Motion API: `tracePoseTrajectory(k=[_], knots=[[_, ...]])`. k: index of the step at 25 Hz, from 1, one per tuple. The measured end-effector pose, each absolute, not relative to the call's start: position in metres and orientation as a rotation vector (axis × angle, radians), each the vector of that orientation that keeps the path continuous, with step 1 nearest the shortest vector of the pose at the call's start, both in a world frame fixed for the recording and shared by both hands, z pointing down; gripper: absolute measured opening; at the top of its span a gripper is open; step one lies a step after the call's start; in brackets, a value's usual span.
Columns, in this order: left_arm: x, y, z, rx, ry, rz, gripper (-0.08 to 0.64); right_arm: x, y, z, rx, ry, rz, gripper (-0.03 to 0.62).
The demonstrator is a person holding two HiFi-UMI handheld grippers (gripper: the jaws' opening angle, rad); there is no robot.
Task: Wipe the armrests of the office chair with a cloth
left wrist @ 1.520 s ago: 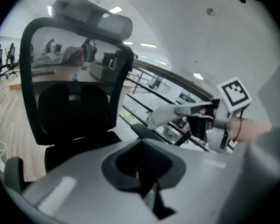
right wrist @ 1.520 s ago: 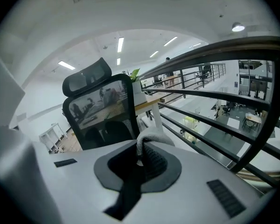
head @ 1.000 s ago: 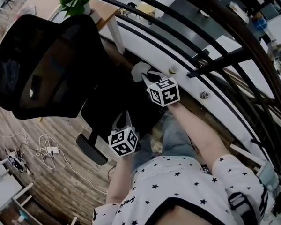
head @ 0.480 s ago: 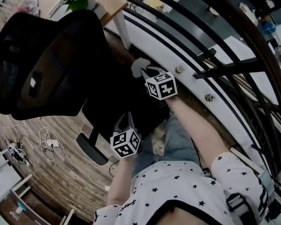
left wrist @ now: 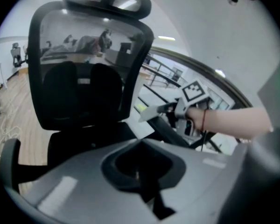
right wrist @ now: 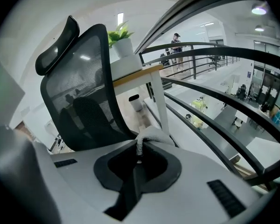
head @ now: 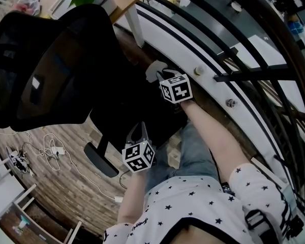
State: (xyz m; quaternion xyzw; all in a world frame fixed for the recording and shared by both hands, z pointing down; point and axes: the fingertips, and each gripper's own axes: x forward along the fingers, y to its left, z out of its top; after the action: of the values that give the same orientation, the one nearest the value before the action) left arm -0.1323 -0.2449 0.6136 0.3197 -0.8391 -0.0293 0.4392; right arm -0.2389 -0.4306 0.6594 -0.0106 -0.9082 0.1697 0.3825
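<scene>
Both are closed, the right gripper (head: pixel 161 76) on the cloth (head: pixel 153 69), the left gripper (head: pixel 137 128) empty; flat pressure should be kept along the armrest (left wrist: pixel 169 133).

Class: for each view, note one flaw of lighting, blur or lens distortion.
Head view: dim, the office chair a near-featureless black mass. Left gripper view: soft throughout, the forearm smeared, corners darkened. Right gripper view: bright, cloth sharp, dark fisheye ring at the edges.
</scene>
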Motion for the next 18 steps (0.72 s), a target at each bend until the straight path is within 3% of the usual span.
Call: tracePoseTrajectory(k=[18], knots=[[-0.129, -0.242, 0.620, 0.791, -2.065, -0.071, 0.005, -0.223, -0.442, 0.697, 0.077, -2.204, 0.414, 0.028]])
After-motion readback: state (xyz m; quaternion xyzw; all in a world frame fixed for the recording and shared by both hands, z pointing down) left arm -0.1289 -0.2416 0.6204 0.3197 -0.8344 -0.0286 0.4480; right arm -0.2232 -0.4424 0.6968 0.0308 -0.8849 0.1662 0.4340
